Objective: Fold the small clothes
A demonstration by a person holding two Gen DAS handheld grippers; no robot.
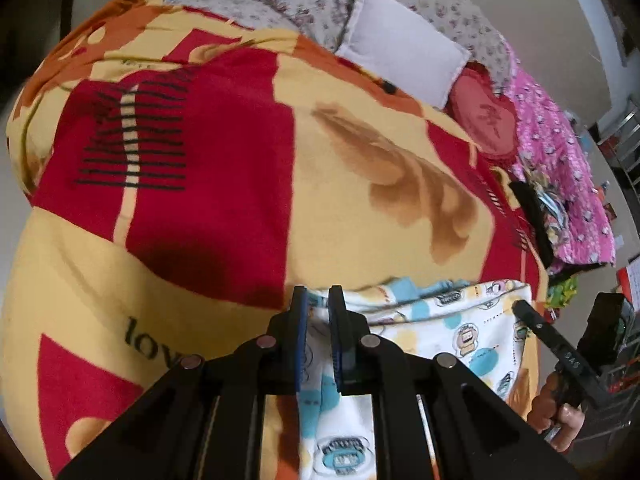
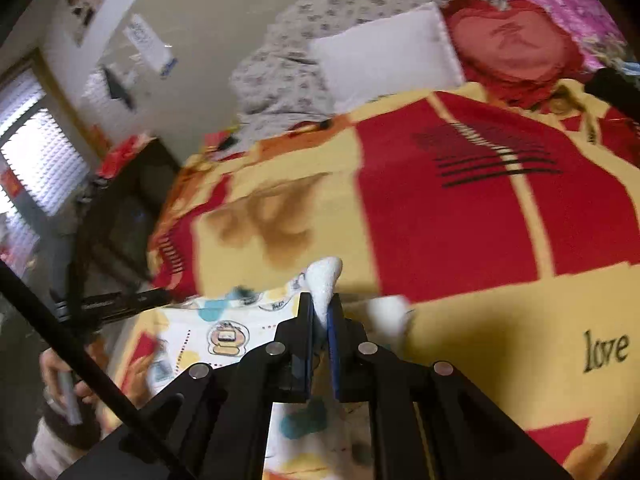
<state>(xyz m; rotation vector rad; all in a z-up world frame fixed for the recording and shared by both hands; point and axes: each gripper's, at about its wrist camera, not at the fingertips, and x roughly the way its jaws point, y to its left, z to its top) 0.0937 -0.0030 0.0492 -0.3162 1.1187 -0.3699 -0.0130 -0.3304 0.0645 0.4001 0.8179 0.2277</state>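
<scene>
Left wrist view: the left gripper (image 1: pixel 318 300) sits at bottom centre, its jaws narrow with an edge of the small printed garment (image 1: pixel 472 320) pinched between them. The garment spreads from bottom centre to lower right across the red and yellow blanket (image 1: pixel 200 200). At the right edge the right gripper (image 1: pixel 520 306) touches the garment's far corner, presumably so both ends are controlled for the fold. Upper right: a white pillow (image 1: pixel 404 44) and a red heart cushion (image 1: pixel 484 120), well apart from the work.

Right wrist view: the garment lies lower left; the person's hand (image 2: pixel 66 376) shows at the left edge. At bottom centre the right gripper's jaws are nearly closed on a white bunched corner of it. Judgement: the fold is just starting, with both edges held ready to lift.
</scene>
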